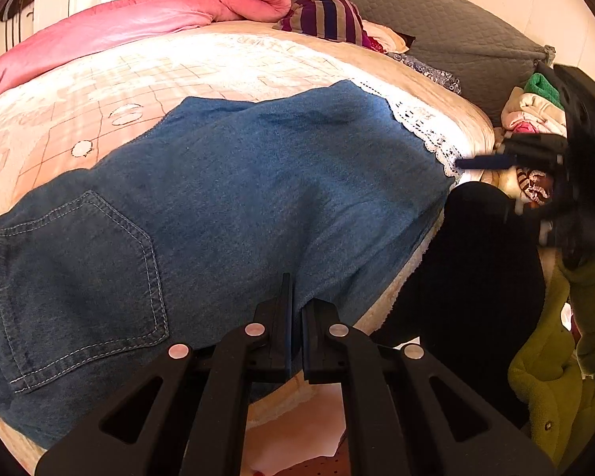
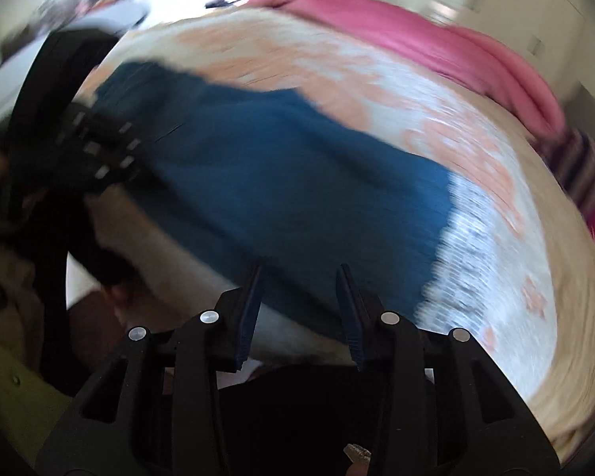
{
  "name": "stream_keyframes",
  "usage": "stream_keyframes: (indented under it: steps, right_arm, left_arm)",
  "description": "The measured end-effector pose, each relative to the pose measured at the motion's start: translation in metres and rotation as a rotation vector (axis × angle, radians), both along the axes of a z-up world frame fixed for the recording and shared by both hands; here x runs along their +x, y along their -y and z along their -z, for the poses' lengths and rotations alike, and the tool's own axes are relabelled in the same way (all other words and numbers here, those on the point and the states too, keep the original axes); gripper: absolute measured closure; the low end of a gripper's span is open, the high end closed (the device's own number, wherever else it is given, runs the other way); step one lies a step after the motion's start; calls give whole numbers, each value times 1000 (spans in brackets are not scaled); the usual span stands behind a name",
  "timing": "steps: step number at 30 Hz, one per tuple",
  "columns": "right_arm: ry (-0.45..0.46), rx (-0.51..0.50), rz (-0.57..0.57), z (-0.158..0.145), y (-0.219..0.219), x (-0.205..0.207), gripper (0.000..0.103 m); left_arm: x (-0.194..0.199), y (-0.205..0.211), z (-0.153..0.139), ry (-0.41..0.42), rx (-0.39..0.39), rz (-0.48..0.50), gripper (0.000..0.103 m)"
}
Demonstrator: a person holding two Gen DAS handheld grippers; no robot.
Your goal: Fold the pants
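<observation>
The pants (image 1: pixel 226 198) are laid flat across the bed (image 1: pixel 99 91), long axis running left to right. The left gripper (image 1: pixel 296 305) is clamped on the near edge; the right gripper (image 2: pixel 299 277), jaws apart, is held at the same edge, by the leg end

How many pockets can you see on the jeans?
1. A stitched back pocket sits on the blue denim jeans, at the left in the left wrist view, near the waist end. Other pockets may be hidden underneath or out of frame.
</observation>
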State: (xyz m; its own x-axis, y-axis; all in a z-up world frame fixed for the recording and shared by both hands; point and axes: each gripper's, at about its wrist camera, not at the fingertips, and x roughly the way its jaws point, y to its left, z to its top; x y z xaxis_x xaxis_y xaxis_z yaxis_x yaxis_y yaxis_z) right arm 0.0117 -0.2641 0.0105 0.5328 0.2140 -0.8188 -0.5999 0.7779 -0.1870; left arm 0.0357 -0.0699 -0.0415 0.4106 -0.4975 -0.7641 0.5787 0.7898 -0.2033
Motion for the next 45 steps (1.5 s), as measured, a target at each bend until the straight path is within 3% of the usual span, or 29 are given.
stream_keyframes:
  steps: [4, 5, 6, 7, 11, 14, 16, 19, 21, 25, 27, 29, 31, 33, 35, 37, 41, 45]
  right_arm:
    - [8, -159, -41, 27, -31, 8, 72]
    - [13, -176, -42, 30, -31, 11, 78]
    - [4, -177, -49, 33, -31, 13, 100]
    - [-20, -167, -58, 35, -29, 15, 103]
    - [-49, -151, -133, 27, -24, -1, 103]
    - [-92, -143, -102, 33, -15, 1, 103]
    - [-135, -161, -76, 44, -13, 7, 103]
    - [-178, -112, -67, 43, -11, 12, 94]
    - [-190, -32, -51, 31, 2, 17, 76]
    - [-145, 137, 51, -1, 39, 25, 64]
    - [-100, 214, 159, -15, 64, 35, 54]
    - [-57, 267, 302, -24, 89, 51, 51]
    - [-30, 312, 421, -28, 110, 64, 49]
    - [-17, 351, 536, -28, 132, 79, 47]
    - [-26, 362, 589, -25, 144, 93, 47]
    - [-30, 348, 607, -20, 147, 105, 47]
    - [-79, 341, 628, 3, 149, 133, 47]
    - [-199, 403, 650, 26, 153, 155, 47]
  left_arm:
    - [-1, 1, -3, 7, 0, -1, 100]
    - [-2, 1, -3, 9, -2, -1, 100]
    - [-1, 0, -4, 9, -3, 0, 100]
    - [-1, 0, -4, 9, -3, 1, 99]
    - [-3, -1, -6, 5, 32, 19, 93]
    - [-1, -5, -4, -13, 53, 23, 82]
    - [0, -6, -1, -28, 61, 24, 80]
    - [-4, -6, -2, -25, 82, 44, 73]
    - [-7, -12, -8, -19, 75, 36, 56]
    - [-13, -49, -36, 33, 0, -49, 54]
    - [-13, -77, -55, 90, -36, -139, 39]
    - [-9, -111, -67, 139, -46, -283, 32]
    - [0, -142, -66, 113, -57, -430, 32]
    - [9, -179, -55, 36, -97, -593, 32]
    - [13, -199, -46, -6, -136, -684, 32]
    - [18, -207, -38, -43, -169, -712, 32]
    - [35, -199, -20, -127, -284, -665, 32]
    - [48, -180, -8, -143, -261, -660, 32]
